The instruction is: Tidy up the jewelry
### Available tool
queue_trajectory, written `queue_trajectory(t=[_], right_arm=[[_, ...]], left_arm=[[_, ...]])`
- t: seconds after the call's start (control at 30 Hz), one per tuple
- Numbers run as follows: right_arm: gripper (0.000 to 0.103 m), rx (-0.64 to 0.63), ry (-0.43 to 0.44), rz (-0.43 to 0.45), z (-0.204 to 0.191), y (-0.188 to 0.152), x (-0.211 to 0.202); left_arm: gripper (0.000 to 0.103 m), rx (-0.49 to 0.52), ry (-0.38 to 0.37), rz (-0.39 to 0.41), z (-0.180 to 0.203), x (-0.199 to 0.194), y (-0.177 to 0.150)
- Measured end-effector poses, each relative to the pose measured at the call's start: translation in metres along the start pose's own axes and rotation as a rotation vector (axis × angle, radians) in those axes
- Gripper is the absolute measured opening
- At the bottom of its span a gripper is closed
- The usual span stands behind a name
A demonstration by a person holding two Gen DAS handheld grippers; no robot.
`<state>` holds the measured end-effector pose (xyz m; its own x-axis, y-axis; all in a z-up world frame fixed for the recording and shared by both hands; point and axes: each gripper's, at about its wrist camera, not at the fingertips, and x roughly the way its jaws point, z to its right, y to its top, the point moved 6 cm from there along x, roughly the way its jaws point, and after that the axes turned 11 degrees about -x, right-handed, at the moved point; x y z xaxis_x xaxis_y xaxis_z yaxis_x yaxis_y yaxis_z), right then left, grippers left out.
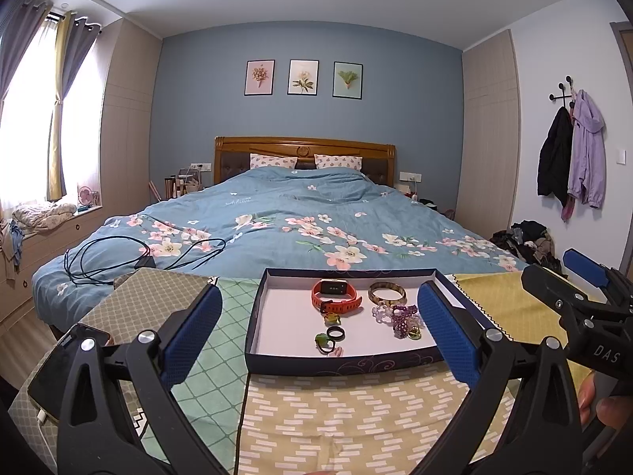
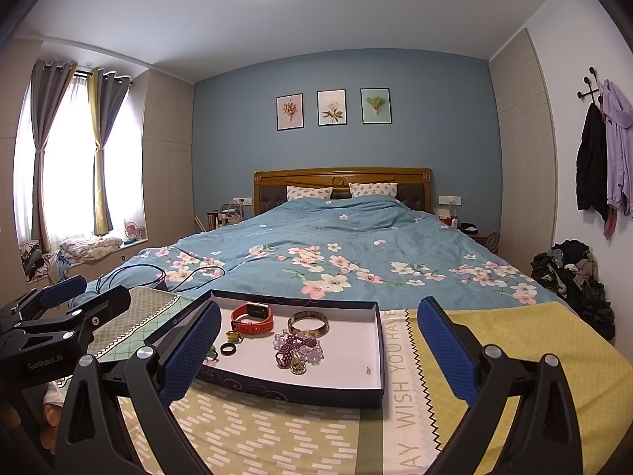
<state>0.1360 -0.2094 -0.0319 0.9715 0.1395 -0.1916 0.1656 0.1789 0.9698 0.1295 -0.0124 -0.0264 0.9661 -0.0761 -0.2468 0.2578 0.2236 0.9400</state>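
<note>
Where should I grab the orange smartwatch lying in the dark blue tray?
Grip the orange smartwatch across its strap loop, coming from above. It lies on its side, screen facing forward, so the band stands up as a thin wall the fingers can straddle, clear of the amber bangle.

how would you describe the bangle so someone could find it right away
Look at the shallow dark-blue box at the foot of the bed. In its far right part, beside the orange watch, lies the bangle: the only large rigid hoop, mottled brown and cream, lying flat behind the purple beads.

Glossy bangle (image 1: 387, 293), matt cardboard tray (image 1: 340, 363)
</note>
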Motion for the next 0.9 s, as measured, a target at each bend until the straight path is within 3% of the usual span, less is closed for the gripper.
queue_trajectory(t=[0.9], right_arm=[[0.096, 0.000, 0.004, -0.003, -0.0006, 0.0004, 0.0025]], left_arm=[[0.098, 0.001, 0.002, 0.008, 0.0019, 0.0007, 0.0009]])
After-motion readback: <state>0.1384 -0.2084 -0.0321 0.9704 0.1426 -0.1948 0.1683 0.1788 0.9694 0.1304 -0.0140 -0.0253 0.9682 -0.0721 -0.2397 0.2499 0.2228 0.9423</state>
